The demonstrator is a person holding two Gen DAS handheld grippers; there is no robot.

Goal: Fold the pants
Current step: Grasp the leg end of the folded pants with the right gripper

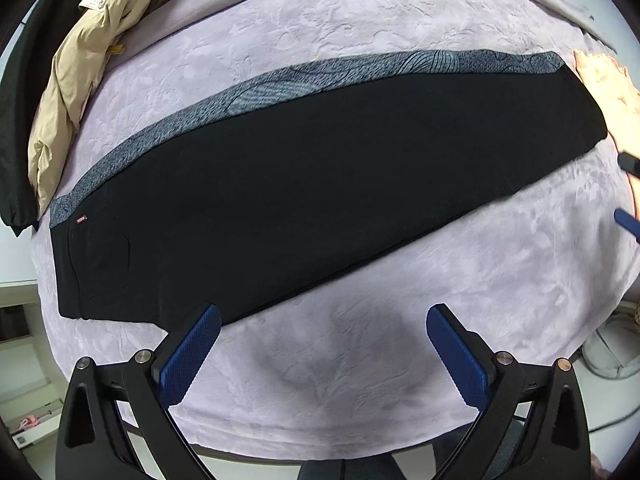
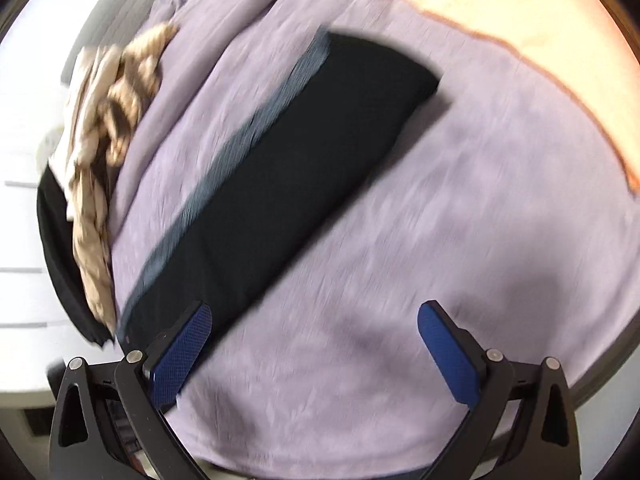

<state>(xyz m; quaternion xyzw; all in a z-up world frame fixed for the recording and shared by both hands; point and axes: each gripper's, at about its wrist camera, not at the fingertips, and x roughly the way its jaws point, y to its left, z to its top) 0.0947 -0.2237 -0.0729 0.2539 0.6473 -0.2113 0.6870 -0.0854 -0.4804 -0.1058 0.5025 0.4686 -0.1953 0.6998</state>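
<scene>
Now the black pants (image 1: 304, 184) lie flat and long on the purple blanket (image 1: 440, 320), legs stacked, while the left tool (image 1: 320, 320) and right tool (image 2: 314, 316) hang wide open holding nothing, so next they should grab an end to fold it over.

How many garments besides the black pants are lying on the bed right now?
3: a beige jacket and a black garment piled beyond the waistband end, and a peach garment past the cuffs. More may be hidden.
</scene>
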